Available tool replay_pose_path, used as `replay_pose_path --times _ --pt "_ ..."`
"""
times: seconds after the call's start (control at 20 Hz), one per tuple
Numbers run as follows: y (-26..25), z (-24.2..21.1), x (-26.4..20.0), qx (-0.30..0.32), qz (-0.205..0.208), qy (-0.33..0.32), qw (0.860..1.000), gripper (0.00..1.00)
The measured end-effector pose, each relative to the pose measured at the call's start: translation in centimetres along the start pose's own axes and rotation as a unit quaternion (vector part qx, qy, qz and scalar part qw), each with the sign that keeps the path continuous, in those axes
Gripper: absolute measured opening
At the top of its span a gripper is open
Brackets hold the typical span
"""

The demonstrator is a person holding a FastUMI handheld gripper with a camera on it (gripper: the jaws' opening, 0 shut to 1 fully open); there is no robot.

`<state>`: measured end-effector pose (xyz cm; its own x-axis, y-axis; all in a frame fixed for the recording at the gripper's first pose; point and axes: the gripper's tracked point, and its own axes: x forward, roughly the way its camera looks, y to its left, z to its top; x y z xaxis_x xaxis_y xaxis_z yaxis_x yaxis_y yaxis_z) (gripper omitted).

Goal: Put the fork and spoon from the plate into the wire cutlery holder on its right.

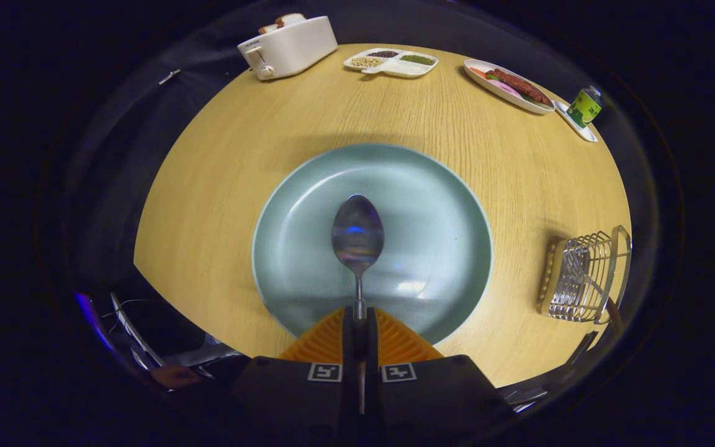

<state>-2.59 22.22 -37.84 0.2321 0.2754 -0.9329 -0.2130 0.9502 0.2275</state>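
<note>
You've got the spoon, jaws clamped together on its thin handle, bowl sticking out ahead of the gripper over the middle of the plate. The grip looks narrow and far back on the handle, so the bowl end is the heavy end: swing too fast and I'd expect it to droop or twist in the pads. Watch that.

The wire cutlery holder sits off to your right, close to the table's right edge, well apart from the plate. There seems to be a handle already poking out of it, though it's too small to be sure it's the fork; no fork lies on the plate. If something is in there, your spoon could snag it going in.

Bigger risk: the holder is light wire near the edge of the table. Come in tilted and you could catch the rim, tip it, or shove it off. Line up above the opening before you let go.
</note>
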Motion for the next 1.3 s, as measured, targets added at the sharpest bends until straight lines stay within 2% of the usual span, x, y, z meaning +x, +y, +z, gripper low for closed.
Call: replay_pose_path --times 0.25,0.45,0.55,0.75,0.9,1.15,1.3 --pt "-4.0 1.8 -8.4 -0.028 0.017 -0.022 0.999 0.08" --pt "-9.6 1.7 -14.2 -0.041 0.019 0.003 0.999 0.08" --pt "-13.2 1.4 -16.0 -0.056 0.0 0.023 0.998 0.08" --pt "-18.8 -0.4 -16.9 -0.084 -0.026 0.11 0.99 0.08" --pt "-22.0 -1.6 -16.3 -0.1 -0.047 0.184 0.977 0.08" --pt "-24.7 -2.5 -14.9 -0.113 -0.073 0.28 0.95 0.08" --pt "-24.6 -2.6 -14.2 -0.112 -0.074 0.317 0.939 0.08"
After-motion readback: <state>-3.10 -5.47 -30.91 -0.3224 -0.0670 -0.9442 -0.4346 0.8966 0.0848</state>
